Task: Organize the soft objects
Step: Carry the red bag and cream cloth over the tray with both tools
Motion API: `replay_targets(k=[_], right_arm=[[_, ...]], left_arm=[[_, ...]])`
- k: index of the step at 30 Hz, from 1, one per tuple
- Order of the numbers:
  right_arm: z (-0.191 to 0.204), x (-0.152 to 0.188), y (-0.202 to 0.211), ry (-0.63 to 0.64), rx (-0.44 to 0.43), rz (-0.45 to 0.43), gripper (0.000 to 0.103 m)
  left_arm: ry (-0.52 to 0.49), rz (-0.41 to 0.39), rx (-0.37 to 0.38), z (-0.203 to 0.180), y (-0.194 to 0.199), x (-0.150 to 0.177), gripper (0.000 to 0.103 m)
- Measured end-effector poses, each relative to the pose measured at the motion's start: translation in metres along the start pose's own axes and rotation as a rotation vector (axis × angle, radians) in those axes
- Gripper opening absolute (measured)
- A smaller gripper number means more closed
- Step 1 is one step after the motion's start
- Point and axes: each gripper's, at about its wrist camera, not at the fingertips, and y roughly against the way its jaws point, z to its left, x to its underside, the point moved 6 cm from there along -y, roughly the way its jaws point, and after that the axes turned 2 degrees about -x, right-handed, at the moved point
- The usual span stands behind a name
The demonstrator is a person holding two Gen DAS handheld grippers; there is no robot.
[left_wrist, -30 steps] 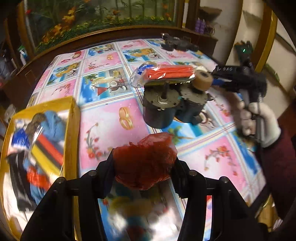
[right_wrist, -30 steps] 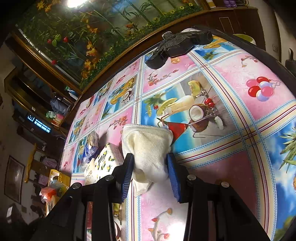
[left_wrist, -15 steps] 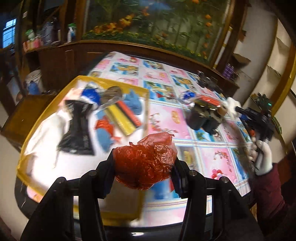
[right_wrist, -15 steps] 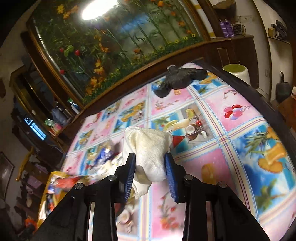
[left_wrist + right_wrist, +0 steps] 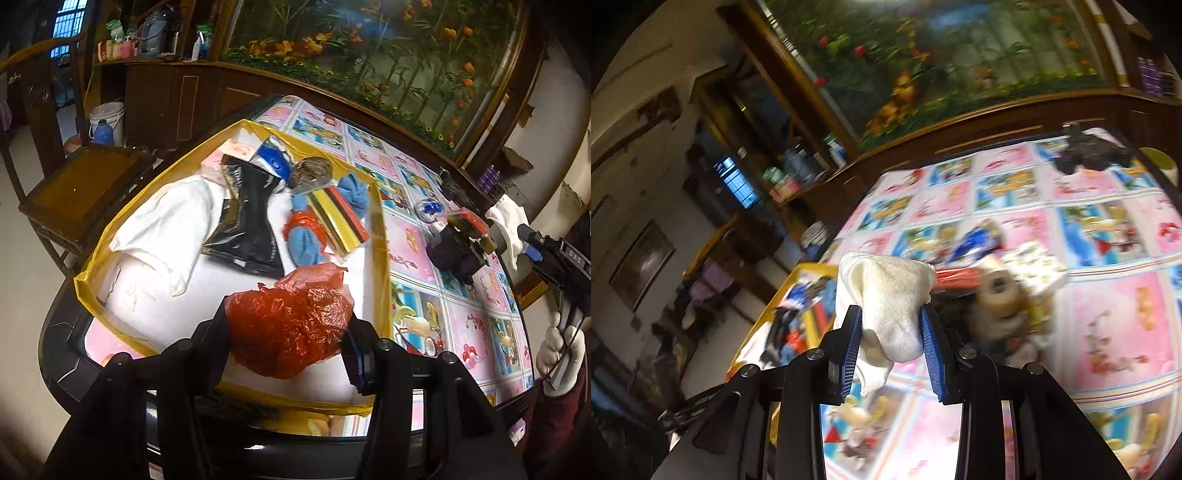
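My left gripper [image 5: 286, 332] is shut on a crumpled red plastic bag [image 5: 291, 325] and holds it over the near part of the yellow-rimmed tray [image 5: 380, 236]. The tray holds a white cloth [image 5: 166, 229], a black pouch [image 5: 247, 218], blue cloths [image 5: 306, 243] and a striped packet [image 5: 336, 218]. My right gripper [image 5: 890, 332] is shut on a cream-white cloth [image 5: 886, 295], held above the table. It also shows far right in the left wrist view [image 5: 509, 221]. The tray shows blurred at lower left in the right wrist view [image 5: 790, 317].
A pile of hard items, dark motors [image 5: 454, 247] with a tape roll [image 5: 997, 291] and a red packet, stands mid-table on the patterned tablecloth [image 5: 461, 314]. A black object [image 5: 1089, 151] lies at the far edge. A wooden chair [image 5: 85, 184] stands left of the table.
My left gripper has swung left and back, bringing the red bag over the tray. My right gripper has lifted and turned left with the cloth toward the tray.
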Motion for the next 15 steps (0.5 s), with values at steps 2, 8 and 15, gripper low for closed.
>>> replay_targets(k=[2,8,15], right_arm=[[0.020,0.002,-0.016,0.029,-0.025,0.034,0.032],[0.080,0.007,-0.073,0.111,-0.090,0.148,0.032],[0.133,0.020,-0.145,0.224,-0.100,0.284,0.032]], left_arm=[[0.014,0.011,-0.002,0.007,-0.004,-0.002,0.051],[0.020,0.050,-0.056,0.019,-0.022,-0.017,0.051],[0.036,0.069,-0.129,0.043,-0.055,-0.036,0.052]])
